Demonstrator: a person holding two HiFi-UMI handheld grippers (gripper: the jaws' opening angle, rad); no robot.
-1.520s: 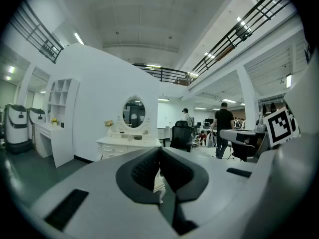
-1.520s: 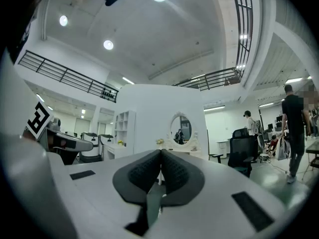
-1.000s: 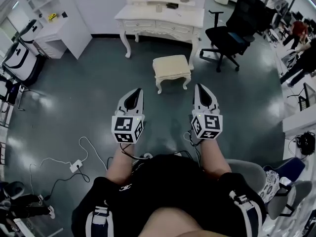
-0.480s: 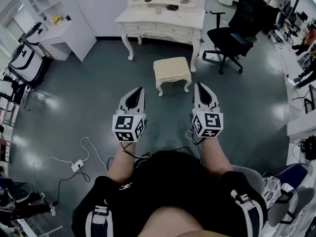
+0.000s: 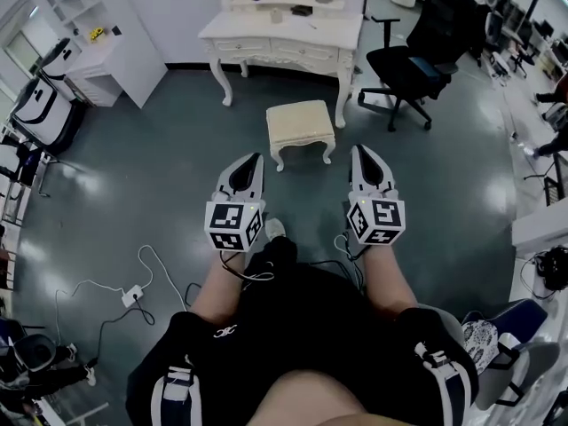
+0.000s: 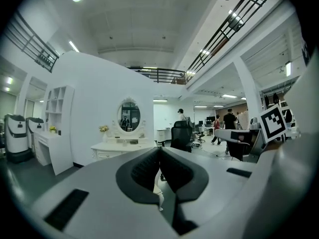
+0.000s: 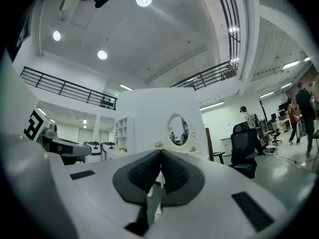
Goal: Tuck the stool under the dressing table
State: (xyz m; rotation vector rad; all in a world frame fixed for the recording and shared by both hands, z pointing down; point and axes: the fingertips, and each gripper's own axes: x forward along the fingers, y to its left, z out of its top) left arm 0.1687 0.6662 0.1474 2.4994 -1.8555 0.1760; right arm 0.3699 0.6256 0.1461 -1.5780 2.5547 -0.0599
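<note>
A cream cushioned stool [image 5: 300,128] with curved legs stands on the dark floor, just in front of the white dressing table [image 5: 284,35] with its oval mirror [image 6: 129,116]. My left gripper [image 5: 252,160] is held near me, below and left of the stool, jaws shut with nothing between them. My right gripper [image 5: 364,153] hovers below and right of the stool, also shut and empty. Both point toward the table. In the right gripper view the dressing table's mirror [image 7: 178,129] shows beyond the jaws.
A black office chair [image 5: 417,56] stands right of the dressing table. A white shelf unit [image 5: 98,51] and luggage [image 5: 40,114] are at the left. Cables and a power strip [image 5: 133,293] lie on the floor at lower left. People move about far right.
Both grippers have advanced toward the stool together, and the stool and table sit slightly nearer in view. My foot now shows below the left gripper. Jaws stayed shut.
</note>
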